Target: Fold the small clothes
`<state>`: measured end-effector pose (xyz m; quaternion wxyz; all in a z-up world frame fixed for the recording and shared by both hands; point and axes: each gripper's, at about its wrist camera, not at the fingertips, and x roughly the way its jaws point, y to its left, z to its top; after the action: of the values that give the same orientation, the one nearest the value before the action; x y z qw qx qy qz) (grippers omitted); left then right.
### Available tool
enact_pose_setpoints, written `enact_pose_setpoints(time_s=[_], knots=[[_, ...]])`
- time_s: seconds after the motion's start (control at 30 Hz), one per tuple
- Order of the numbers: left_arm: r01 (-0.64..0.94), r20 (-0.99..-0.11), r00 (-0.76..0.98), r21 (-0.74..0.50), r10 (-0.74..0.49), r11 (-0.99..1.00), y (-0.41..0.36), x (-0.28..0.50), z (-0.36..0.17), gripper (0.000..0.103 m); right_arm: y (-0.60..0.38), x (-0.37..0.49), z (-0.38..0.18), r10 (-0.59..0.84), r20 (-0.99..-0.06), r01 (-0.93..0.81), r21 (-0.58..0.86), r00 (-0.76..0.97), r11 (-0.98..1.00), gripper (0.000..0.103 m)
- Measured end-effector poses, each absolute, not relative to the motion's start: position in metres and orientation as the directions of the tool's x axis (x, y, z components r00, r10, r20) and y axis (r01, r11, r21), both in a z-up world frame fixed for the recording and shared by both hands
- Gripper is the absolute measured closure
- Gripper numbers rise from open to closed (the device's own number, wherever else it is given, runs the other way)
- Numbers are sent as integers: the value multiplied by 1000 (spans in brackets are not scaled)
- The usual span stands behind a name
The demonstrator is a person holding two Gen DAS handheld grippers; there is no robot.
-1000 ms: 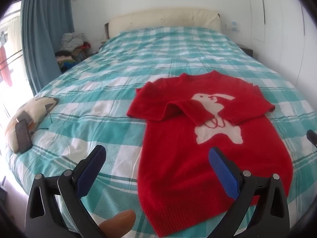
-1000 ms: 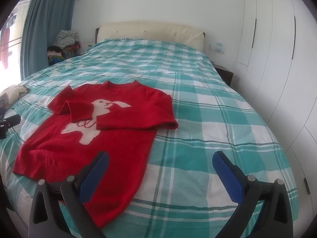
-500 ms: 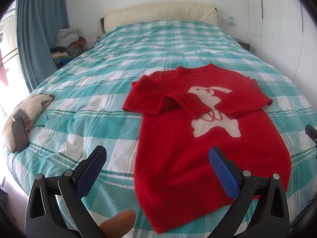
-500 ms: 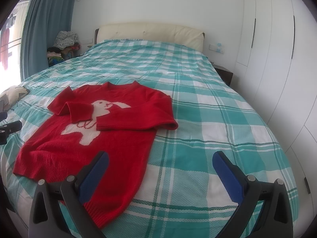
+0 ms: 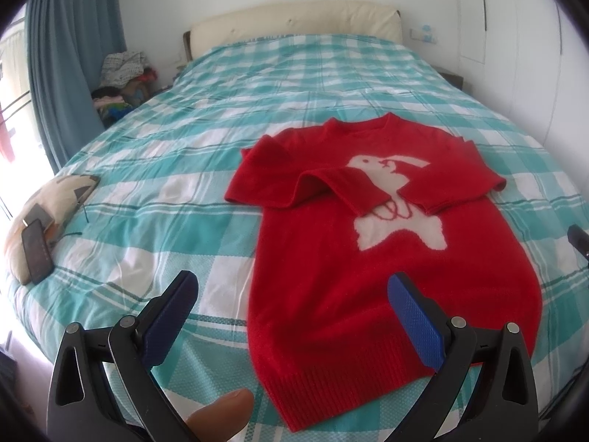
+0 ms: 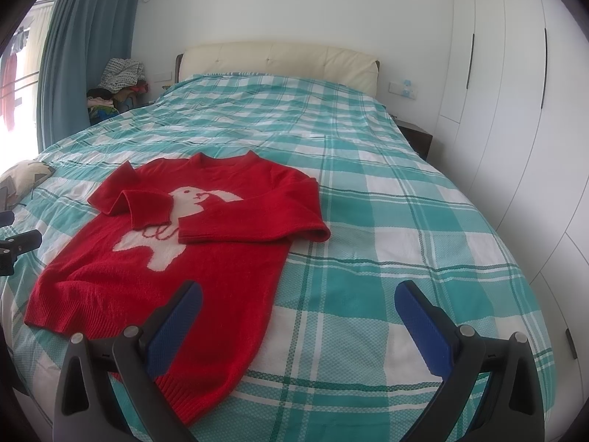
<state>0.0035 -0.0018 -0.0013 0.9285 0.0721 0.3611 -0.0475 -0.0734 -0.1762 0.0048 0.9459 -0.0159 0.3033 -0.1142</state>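
A small red knitted sweater (image 5: 368, 265) with a white rabbit on its chest lies flat on the checked bed; it also shows in the right wrist view (image 6: 206, 258). Both sleeves are folded across the chest. Its hem faces me. My left gripper (image 5: 291, 313) is open and empty, held above the hem's left part. My right gripper (image 6: 298, 316) is open and empty, above the hem's right corner and the bedspread beside it. A thumb tip (image 5: 221, 409) shows below the left gripper.
The teal and white checked bedspread (image 6: 386, 191) covers the bed. A cushion with a phone (image 5: 35, 250) on it lies at the left bed edge. A clothes pile (image 6: 117, 84) and blue curtain (image 6: 84, 48) stand back left. White wardrobes (image 6: 515, 92) line the right.
Both grippers have drawn slightly nearer the sweater and stay open. The left view has shifted, so the sweater sits a little higher and more centred. The sweater has not moved.
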Motion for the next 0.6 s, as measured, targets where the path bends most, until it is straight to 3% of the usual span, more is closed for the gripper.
enact_pose_setpoints(time_s=[0.6], knots=[[135,-698,716,92,-33,987,2,7,-3,0,-176,-73,5,-225,-570,207,-97,790,973,0]])
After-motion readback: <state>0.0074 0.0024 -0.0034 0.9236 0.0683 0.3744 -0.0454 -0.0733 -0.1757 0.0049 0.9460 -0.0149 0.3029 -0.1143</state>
